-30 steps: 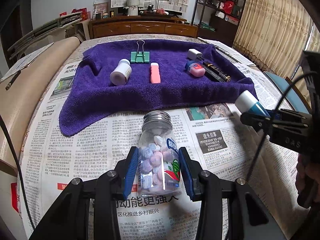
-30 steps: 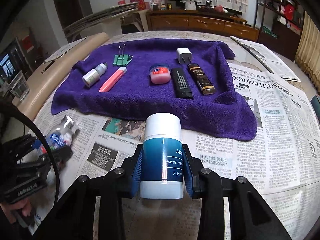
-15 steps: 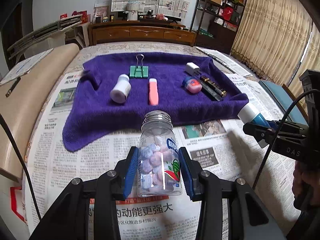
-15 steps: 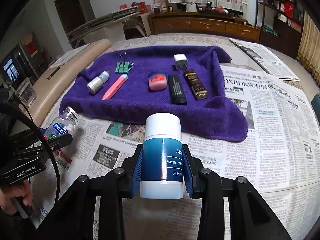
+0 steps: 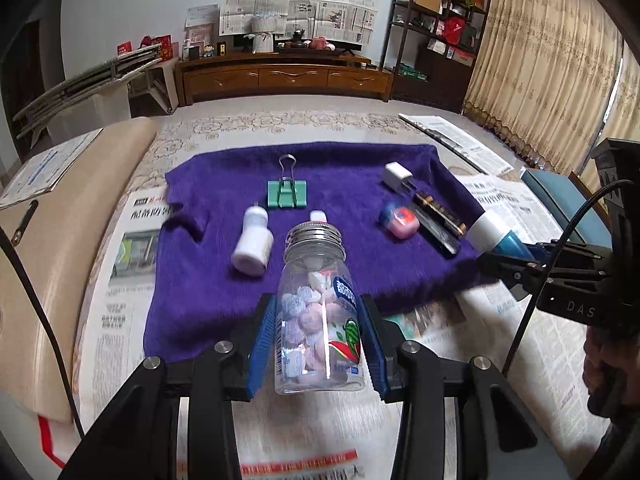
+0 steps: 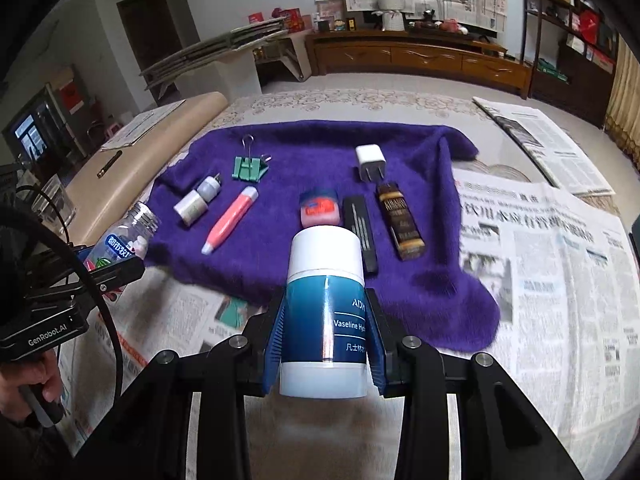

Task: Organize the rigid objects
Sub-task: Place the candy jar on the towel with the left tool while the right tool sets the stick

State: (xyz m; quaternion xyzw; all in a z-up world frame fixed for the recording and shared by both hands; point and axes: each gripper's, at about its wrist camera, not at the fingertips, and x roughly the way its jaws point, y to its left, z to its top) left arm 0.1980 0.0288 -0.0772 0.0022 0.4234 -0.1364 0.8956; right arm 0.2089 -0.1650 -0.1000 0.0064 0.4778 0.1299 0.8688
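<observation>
The left gripper (image 5: 319,344), black-armed with blue pads, is being kept clamped on a clear plastic bottle with a silver threaded neck (image 5: 318,312); the bottle is being held upright between the pads, above the newspaper-covered table (image 5: 120,288). Wrapped white, pink and lilac candies are being carried inside it, filling roughly its lower two thirds, and no cap is seen on the neck. The right gripper (image 6: 325,344), of the same build, is being kept clenched on a blue cylindrical Vaseline container with a white cap and white base (image 6: 326,304), likewise upright and clear of the table; its contents cannot be told through the opaque wall.

Just beyond both held containers, a purple fleecy towel (image 6: 440,288) is being used as the bed for a row of small items. Nearest on it, a pink tube with a white tip (image 6: 229,220) is lying aslant, beside a small white bottle with a grey cap (image 6: 197,202) on its side. A small pink jar with a blue lid (image 6: 320,210), a black flat bar (image 6: 361,232) and a brown-and-gold rectangular box (image 6: 401,220) are lying side by side to the right. Farther back, a green binder clip with wire handles (image 6: 249,168) and a white plug adapter (image 6: 371,160) are being shown near the towel's far edge.
</observation>
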